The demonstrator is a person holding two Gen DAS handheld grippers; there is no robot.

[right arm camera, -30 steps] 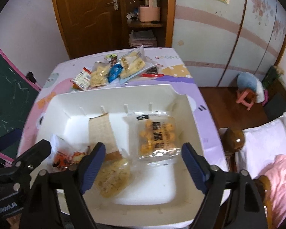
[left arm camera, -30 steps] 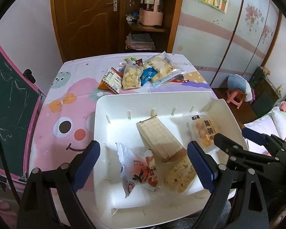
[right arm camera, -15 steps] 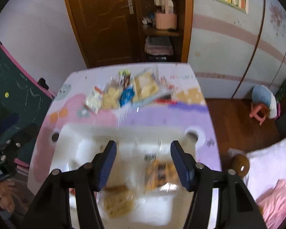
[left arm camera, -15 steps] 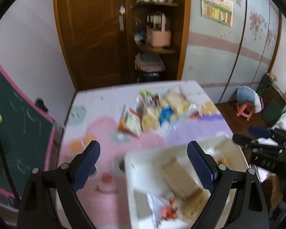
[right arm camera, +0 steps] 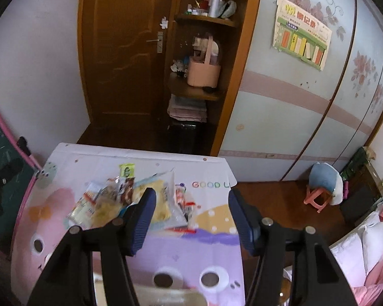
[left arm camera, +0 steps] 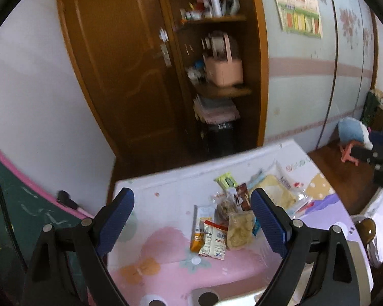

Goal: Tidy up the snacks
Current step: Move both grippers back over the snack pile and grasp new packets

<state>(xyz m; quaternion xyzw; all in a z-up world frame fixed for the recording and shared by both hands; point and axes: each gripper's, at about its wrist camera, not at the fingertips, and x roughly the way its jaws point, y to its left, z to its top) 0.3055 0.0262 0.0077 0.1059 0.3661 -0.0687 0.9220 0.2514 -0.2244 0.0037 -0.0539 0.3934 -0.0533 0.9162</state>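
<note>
A pile of snack packets [left arm camera: 224, 229] lies on the cartoon tablecloth [left arm camera: 160, 244], with a big clear bag of yellow snacks [left arm camera: 278, 196] and a small green packet [left arm camera: 226, 181] behind it. My left gripper [left arm camera: 194, 221] hovers open above and short of the pile, holding nothing. In the right wrist view the same pile [right arm camera: 102, 204] and clear bag [right arm camera: 163, 199] lie left of and behind my right gripper [right arm camera: 192, 219]. It is open at a narrower gap with nothing between its blue pads [right arm camera: 143, 219]. A sliver of the white bin [left arm camera: 237, 299] shows at the bottom edge.
A brown door [right arm camera: 125, 58] and an open shelf unit [right arm camera: 204, 76] stand beyond the table's far edge. A chalkboard with a pink frame [left arm camera: 25, 204] runs along the left. To the right are wooden floor, a pink stool [right arm camera: 316, 199] and a bed [right arm camera: 365, 250].
Both grippers have risen and swung forward from over the white bin toward the snack pile at the far end. The bin has dropped out of view. The right jaws stand narrower than a second ago.
</note>
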